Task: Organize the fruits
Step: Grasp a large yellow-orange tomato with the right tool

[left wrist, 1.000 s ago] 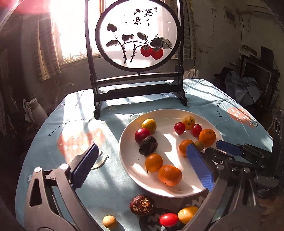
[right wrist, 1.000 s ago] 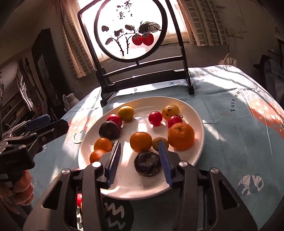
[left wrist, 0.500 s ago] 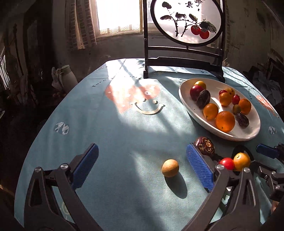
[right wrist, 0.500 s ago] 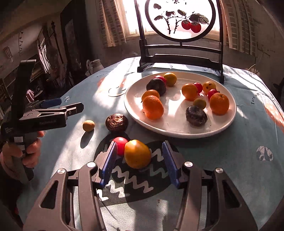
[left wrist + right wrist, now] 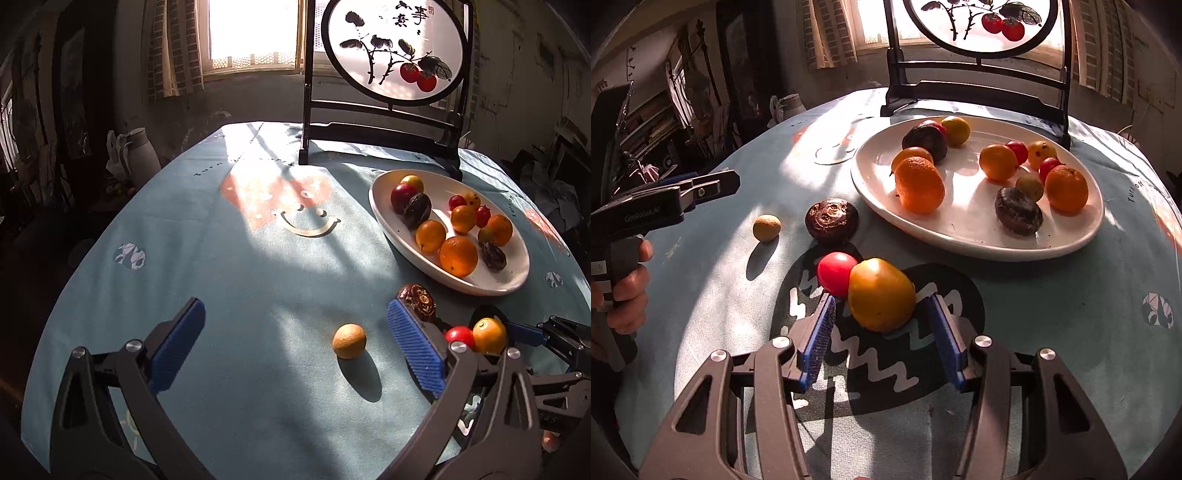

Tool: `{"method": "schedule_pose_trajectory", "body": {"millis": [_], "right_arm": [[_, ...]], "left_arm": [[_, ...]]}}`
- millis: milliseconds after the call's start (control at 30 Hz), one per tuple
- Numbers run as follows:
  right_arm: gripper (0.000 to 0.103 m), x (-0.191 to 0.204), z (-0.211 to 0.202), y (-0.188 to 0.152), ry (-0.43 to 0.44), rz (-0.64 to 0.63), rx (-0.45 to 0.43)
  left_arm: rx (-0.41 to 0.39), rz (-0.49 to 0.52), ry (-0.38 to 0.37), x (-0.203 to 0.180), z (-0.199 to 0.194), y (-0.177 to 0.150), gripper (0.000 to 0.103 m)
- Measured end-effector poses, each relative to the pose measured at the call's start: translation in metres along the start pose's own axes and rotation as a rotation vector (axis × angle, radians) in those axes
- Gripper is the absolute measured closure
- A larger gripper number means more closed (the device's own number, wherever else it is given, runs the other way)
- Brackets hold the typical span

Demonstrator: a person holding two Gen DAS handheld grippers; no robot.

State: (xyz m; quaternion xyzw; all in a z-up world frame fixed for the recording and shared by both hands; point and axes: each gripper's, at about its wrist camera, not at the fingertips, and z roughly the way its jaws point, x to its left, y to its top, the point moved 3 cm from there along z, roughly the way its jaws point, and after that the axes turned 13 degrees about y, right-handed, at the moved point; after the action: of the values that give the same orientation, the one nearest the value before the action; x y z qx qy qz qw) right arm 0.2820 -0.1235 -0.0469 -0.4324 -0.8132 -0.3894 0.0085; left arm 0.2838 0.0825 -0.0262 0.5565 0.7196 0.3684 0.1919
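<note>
Right wrist view alone shows us our left hand [image 5: 626, 291] gripping its handle, while our right gripper [image 5: 882, 332] tilts down, jaws just widened and unclamped around the yellow-orange fruit [image 5: 881, 293] on the tablecloth [image 5: 1052, 295]; our left gripper [image 5: 295, 343] gapes beside the small tan fruit [image 5: 349, 340].

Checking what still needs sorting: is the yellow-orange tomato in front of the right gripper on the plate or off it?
Off. The yellow-orange tomato lies on the tablecloth, short of the plate.
</note>
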Motion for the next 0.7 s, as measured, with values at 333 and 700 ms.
{"method": "schedule_pose_trajectory", "body": {"millis": [333,700], "right_arm": [[0.051,-0.006,0.01,0.007,0.025,0.018,0.028],[0.065,-0.01,0.009,0.009,0.07,0.037,0.015]], "left_arm": [[0.018,-0.008,-0.011,0.002,0.002,-0.003,0.002],[0.03,-0.011,-0.004,0.004,0.006,-0.003,0.002]]}}
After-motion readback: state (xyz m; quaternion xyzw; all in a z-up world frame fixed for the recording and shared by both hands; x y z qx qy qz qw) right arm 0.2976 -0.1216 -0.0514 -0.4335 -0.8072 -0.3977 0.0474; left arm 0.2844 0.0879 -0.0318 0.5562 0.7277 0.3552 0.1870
